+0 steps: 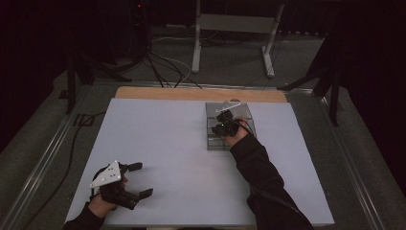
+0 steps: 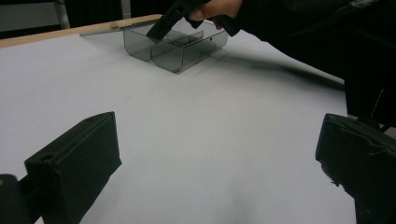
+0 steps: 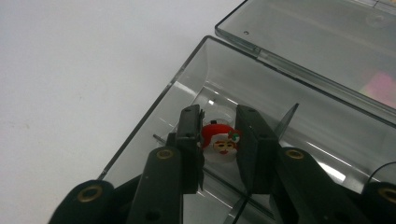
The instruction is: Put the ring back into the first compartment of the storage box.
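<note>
A small Santa-face charm [image 3: 218, 140] sits between the jaws of my right gripper [image 3: 219, 116], which close on its sides inside a compartment of a clear grey box [image 3: 154, 107]. The high view places that box [image 1: 209, 140] at the table's far middle, with my right gripper [image 1: 225, 125] reaching down into it. Its lid [image 3: 327, 42] lies open and flat behind it. My left gripper [image 1: 142, 179] rests at the front left of the table, jaws wide apart and nothing between them. In its own view the left gripper [image 2: 217, 154] faces bare white tabletop, with the box [image 2: 182, 53] far ahead.
The white table top [image 1: 182, 143] has a wooden strip [image 1: 191, 93] along its far edge. Thin dividers [image 3: 285, 119] split the box into compartments. A metal stand [image 1: 230, 24] and cables [image 1: 163, 67] lie on the floor beyond the table.
</note>
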